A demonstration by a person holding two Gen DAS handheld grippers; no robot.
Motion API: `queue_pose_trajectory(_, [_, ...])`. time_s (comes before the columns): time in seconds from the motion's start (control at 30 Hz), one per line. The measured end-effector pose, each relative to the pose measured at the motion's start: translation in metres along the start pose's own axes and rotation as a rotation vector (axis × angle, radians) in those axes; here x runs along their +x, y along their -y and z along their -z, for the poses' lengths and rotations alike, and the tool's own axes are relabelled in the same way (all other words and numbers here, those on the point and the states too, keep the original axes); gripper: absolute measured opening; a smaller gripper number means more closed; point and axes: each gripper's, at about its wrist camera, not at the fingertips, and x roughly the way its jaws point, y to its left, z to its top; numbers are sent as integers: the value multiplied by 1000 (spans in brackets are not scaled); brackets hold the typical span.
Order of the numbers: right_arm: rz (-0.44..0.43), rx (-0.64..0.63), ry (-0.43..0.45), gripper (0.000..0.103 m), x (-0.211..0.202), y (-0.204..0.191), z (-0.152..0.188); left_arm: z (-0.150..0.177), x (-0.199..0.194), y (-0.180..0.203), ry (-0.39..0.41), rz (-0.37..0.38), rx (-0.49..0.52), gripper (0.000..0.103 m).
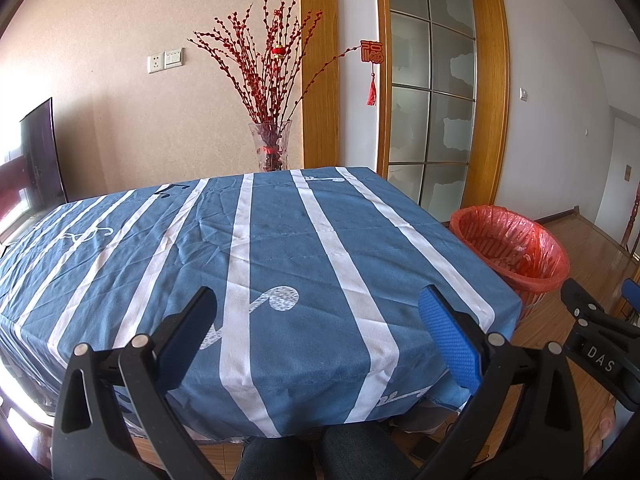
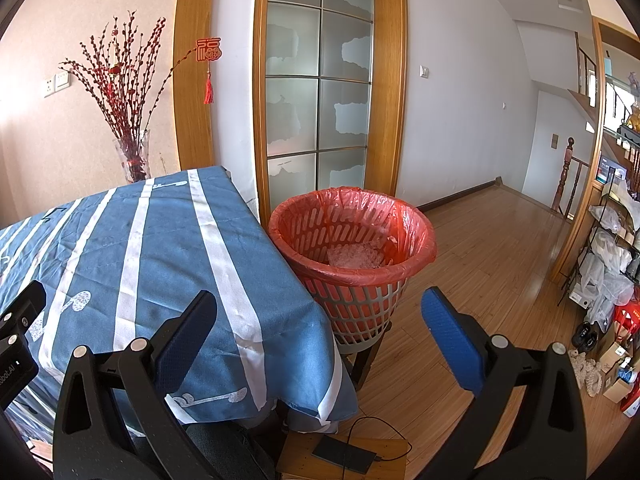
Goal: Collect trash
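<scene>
Both the left tongs and right tongs hang spread and empty. The blue-and-white striped cloth-covered table shows no trash; crumpled clear plastic already lies in the red-lined plastic basket beside its right edge. Collection looks finished; next, check for leftovers.

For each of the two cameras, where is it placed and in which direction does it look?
Left wrist: sits on the left gripper, looks across the tablecloth toward the vase; its open fingers, the person's knees and the right gripper at the right edge show.
Right wrist: sits on the right gripper, looks past the table corner to the bin and door; its open fingers show.
Shared: tablecloth, vase, bin, door.
</scene>
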Motion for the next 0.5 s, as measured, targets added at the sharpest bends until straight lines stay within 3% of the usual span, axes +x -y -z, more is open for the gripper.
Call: queue_pose_trajectory(0.5, [-1, 1, -4, 101, -2, 0, 2, 0, 0, 0, 2, -2, 1, 99])
